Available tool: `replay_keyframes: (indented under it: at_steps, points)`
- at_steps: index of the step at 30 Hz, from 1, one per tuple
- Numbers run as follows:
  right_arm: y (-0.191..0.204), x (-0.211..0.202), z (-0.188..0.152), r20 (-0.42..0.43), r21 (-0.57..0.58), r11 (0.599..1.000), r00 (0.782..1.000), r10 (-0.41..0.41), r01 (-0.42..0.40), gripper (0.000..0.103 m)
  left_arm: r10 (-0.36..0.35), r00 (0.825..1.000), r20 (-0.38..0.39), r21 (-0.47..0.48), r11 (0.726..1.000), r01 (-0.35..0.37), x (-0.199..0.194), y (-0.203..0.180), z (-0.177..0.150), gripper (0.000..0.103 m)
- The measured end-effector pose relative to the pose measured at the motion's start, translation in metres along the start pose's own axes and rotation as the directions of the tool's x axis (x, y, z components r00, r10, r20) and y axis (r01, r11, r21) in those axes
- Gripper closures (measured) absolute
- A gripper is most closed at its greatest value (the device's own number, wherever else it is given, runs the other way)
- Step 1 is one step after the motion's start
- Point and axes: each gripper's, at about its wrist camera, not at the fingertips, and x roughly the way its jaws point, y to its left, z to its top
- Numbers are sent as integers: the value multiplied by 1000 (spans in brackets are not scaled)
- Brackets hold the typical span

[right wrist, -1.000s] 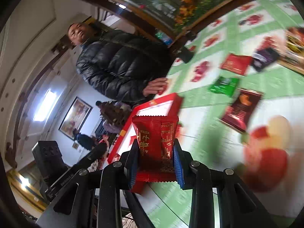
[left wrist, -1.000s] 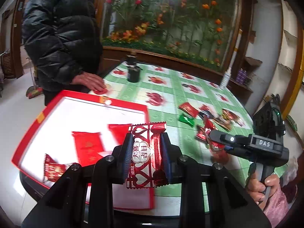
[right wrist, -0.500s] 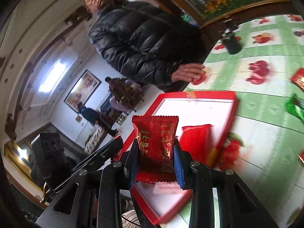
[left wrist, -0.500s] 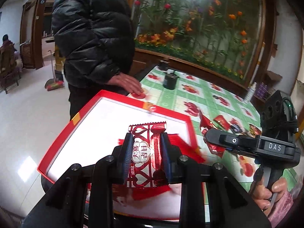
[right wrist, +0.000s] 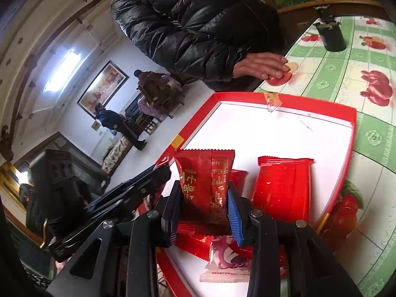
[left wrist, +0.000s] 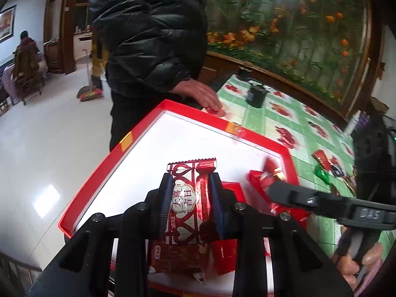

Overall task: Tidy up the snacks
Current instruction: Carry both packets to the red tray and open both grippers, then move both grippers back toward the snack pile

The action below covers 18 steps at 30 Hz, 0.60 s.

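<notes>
Both grippers hovering over the red tray [left wrist: 138, 133]: left gripper [left wrist: 190, 200] clamping a heart-patterned packet [left wrist: 191, 188], right gripper [right wrist: 205, 203] fingers parting around a red packet [right wrist: 205, 180], which risks dropping crookedly onto the packets [right wrist: 282, 185] beneath, short of the worktop [right wrist: 371, 128].

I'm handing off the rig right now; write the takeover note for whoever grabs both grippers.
Left hand-held gripper: shut on a red-and-white heart-patterned packet, above the red tray.
Right hand-held gripper: jaws opening, dark red packet between them, over the tray.
Done: several red packets, including a bright red packet, lie in the tray.
Left: drop both packets, then fetch the loose snacks on the green tablecloth.
</notes>
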Motion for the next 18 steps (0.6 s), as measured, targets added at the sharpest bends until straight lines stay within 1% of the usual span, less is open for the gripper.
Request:
replay_keyframes:
  at_steps: [2,4,5,6,7,8,10,14,16,18]
  points:
    - [-2,-5,2,11,6,1000,1000,5,-5,65,8,1000,-3,-1,1000,-8,0,-1,0,72]
    - [-8,-13,4,36,23,999,999,22,-23,63,20,1000,0,-5,1000,-20,-1,-2,1,58]
    - [-10,-18,5,49,29,999,998,29,-31,63,25,1000,6,-8,1000,-25,-3,-3,1,55]
    - [-14,-23,6,61,36,998,997,41,-43,62,33,999,13,-12,999,-33,-5,-4,1,48]
    - [-15,-29,7,72,39,998,996,51,-54,62,44,999,25,-15,999,-43,-8,-5,2,43]
    - [-17,-35,8,86,38,998,995,54,-58,60,53,998,35,-12,999,-53,-10,-6,2,42]
    - [-24,-49,10,116,36,999,993,31,-35,58,68,997,47,2,998,-69,-16,-11,4,42]
    - [-50,-81,12,171,77,997,985,-17,4,57,65,997,49,38,997,-67,-21,-28,4,38]
    - [-64,-108,13,214,91,995,975,-52,33,57,54,998,43,73,996,-57,-22,-44,3,37]
    - [-80,-140,12,273,111,992,959,-81,52,57,38,999,39,108,993,-42,-23,-61,1,37]
